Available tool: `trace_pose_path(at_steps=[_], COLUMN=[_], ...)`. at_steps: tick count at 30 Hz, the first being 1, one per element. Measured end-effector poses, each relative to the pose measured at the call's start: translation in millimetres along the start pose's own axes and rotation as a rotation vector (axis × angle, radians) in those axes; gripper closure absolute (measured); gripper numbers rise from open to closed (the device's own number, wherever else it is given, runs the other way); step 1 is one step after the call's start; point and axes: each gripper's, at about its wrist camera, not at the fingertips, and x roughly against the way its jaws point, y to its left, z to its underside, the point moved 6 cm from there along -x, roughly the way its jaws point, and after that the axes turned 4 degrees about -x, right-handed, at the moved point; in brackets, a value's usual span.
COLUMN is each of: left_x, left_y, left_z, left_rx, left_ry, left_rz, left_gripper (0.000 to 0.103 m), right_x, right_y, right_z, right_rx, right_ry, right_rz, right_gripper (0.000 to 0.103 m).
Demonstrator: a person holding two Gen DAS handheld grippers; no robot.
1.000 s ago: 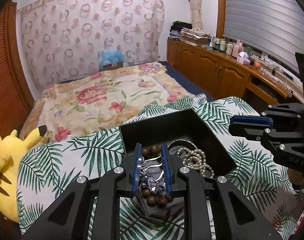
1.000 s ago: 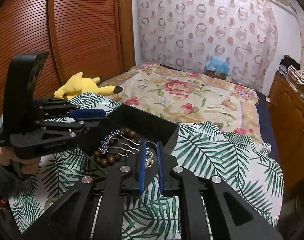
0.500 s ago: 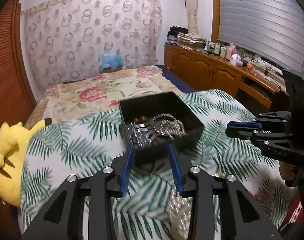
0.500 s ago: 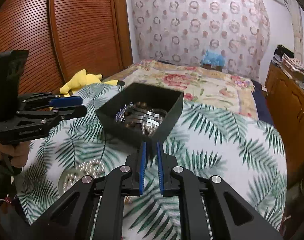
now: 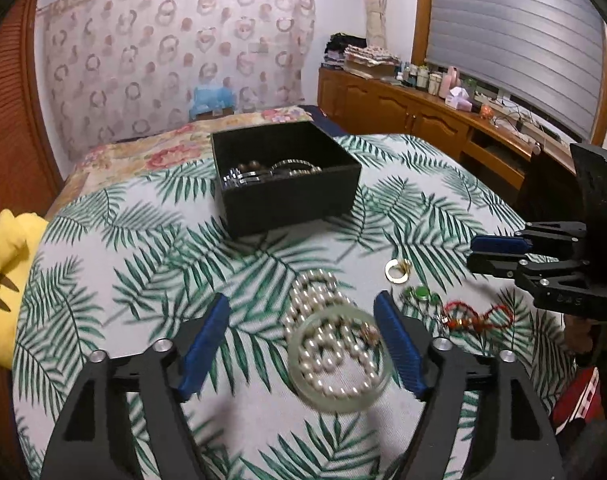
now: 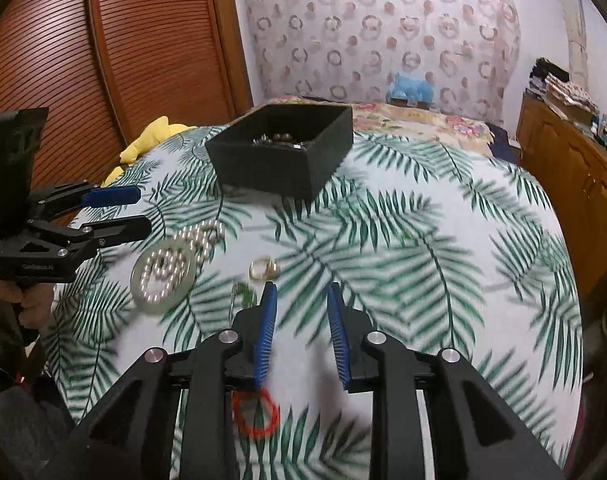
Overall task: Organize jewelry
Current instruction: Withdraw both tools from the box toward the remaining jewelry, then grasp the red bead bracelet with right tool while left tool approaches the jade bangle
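So the black box (image 5: 287, 178) sits at about 12 o'clock on the leaf-print surface (image 5: 143, 248), one corner turned toward the left camera, and it's got brown beads, silver bangles and other jewelry piled inside. Down at 6 o'clock in the left view there's a pale jade bangle (image 5: 339, 364) lying flat with a pearl necklace (image 5: 319, 304) coiled through it, its long axis running from 6 up toward 12. A gold ring (image 5: 397, 271), a green piece (image 5: 421, 294) and a red cord bracelet (image 5: 479, 318) lie off toward 3 o'clock. The left hand-held gripper (image 5: 303, 332) has just been opening; it's spread wide over the bangle, not touching it. The right hand-held gripper (image 6: 301, 312) has just been opening too, nothing between its jaws.
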Motion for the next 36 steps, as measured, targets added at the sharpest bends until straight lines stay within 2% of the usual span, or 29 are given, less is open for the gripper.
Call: trace_pose_path(at_steps=[4, 12, 22, 36], left_x=[-1, -11, -21, -35], left_y=[-8, -21, -22, -25], left_z=[11, 23, 29, 28], left_rx=[0.000, -0.021, -0.024, -0.044], left_ry=[0.019, 0.069, 0.115, 0.148], left_rz=[0.007, 0.011, -0.009, -0.029], left_gripper=[0.019, 0.018, 0.014, 0.014], right_x=[4, 4, 19, 10], right_y=[1, 7, 13, 26], right_z=[17, 38, 40, 48], right_rx=[-0.007, 0.003, 0.010, 0.059], right_ry=[0.018, 0.044, 0.025, 0.069], right_rz=[-0.005, -0.012, -0.038, -0.047], right_gripper=[0.075, 0.074, 0.074, 0.074])
